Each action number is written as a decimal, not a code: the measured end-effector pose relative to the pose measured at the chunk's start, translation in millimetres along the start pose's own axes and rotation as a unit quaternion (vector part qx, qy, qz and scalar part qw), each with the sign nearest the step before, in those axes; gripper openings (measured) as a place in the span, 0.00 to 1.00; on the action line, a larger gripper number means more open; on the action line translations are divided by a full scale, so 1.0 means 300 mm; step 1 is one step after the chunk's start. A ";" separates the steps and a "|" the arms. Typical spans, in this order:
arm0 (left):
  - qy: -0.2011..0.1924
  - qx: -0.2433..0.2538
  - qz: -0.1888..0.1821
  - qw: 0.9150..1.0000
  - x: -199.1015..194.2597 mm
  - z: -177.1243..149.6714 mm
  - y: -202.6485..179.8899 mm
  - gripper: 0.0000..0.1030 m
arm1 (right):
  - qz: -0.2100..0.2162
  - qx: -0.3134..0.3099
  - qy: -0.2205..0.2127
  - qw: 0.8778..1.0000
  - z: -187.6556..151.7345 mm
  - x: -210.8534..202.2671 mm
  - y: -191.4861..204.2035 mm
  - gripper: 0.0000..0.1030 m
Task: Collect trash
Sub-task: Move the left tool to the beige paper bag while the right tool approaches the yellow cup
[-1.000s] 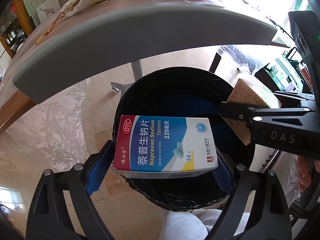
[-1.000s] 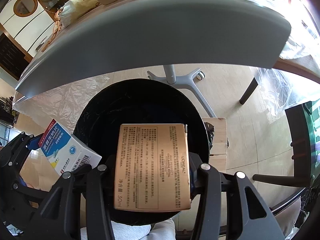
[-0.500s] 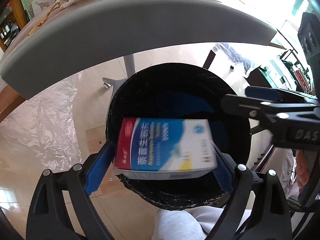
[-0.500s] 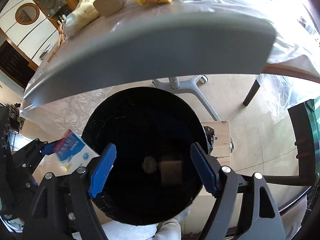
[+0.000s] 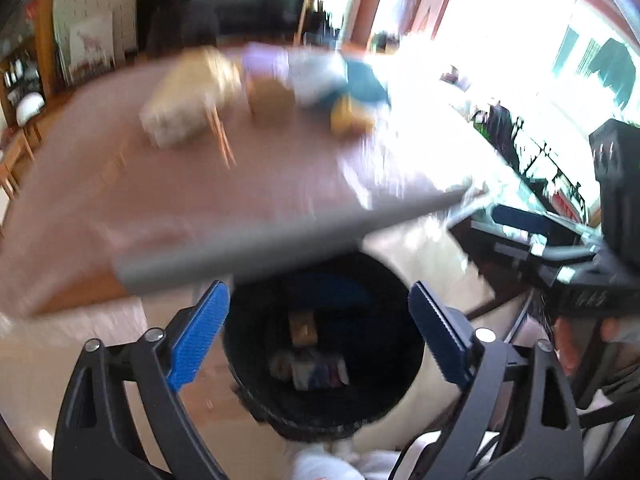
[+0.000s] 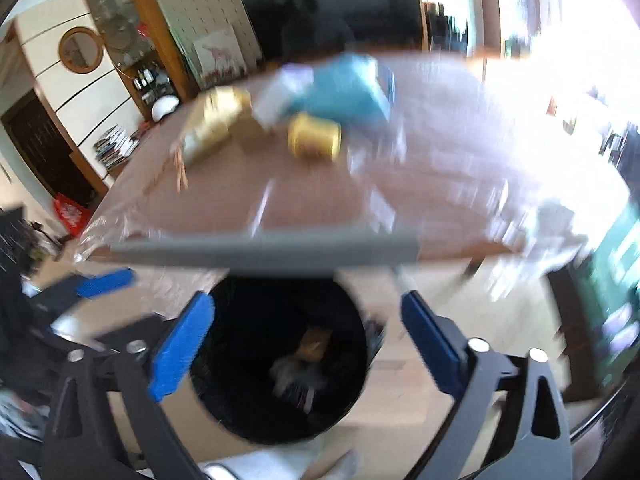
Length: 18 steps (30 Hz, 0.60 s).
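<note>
- Plainly, we hold both claws wide and empty over the bin (image 5: 324, 412): the left gripper (image 5: 318, 336) has its blue pads (image 5: 198, 336) spread to either side of the bin mouth, with nothing between them
- Our right gripper (image 6: 306, 344) is spread the same way, pads (image 6: 180, 348) apart and bare, hanging above the same black opening (image 6: 280, 420)
- Down in the bin lie two boxes, a tan box (image 5: 303, 327) farther in and a pale box (image 5: 316, 372) nearer us; the blur hides their print, but they sit at the bottom, so we judge that this part of the task is done
- The bin stands on the floor just under the table edge (image 5: 280, 244), which we take to be handy for dropping things straight off the top
- More trash waits on the table (image 6: 320, 200): a yellow cup (image 6: 314, 140) on its side, a blue wrapper (image 6: 344, 92) behind it, and a gold bag (image 6: 216, 124) to the left
- We judge the next move to be up to the tabletop; the cup looks likely to roll
</note>
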State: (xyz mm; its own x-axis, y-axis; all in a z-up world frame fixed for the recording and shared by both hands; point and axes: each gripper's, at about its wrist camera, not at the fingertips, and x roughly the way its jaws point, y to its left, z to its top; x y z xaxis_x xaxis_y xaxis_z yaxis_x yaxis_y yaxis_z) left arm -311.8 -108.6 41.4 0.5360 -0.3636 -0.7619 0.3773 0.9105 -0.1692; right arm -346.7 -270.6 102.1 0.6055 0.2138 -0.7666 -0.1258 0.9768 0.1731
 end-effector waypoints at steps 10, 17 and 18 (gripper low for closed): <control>-0.071 -0.042 0.059 0.995 0.008 0.314 0.245 0.98 | -0.028 0.013 -0.029 0.999 0.224 0.110 0.037 0.96; -0.024 -0.038 0.058 0.997 0.192 0.467 0.390 0.98 | -0.007 0.085 0.014 0.996 0.308 0.276 0.015 0.96; -0.020 -0.035 0.056 0.998 0.204 0.478 0.399 0.98 | -0.009 0.092 0.017 0.996 0.318 0.296 0.011 0.96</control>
State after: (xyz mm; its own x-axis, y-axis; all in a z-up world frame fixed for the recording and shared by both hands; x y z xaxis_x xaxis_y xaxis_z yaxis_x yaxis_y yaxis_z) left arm -125.5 -50.0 64.1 0.6020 -0.2653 -0.7531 0.2598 0.9569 -0.1295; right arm -218.3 -249.3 93.7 0.5785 0.1990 -0.7911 0.0339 0.9631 0.2670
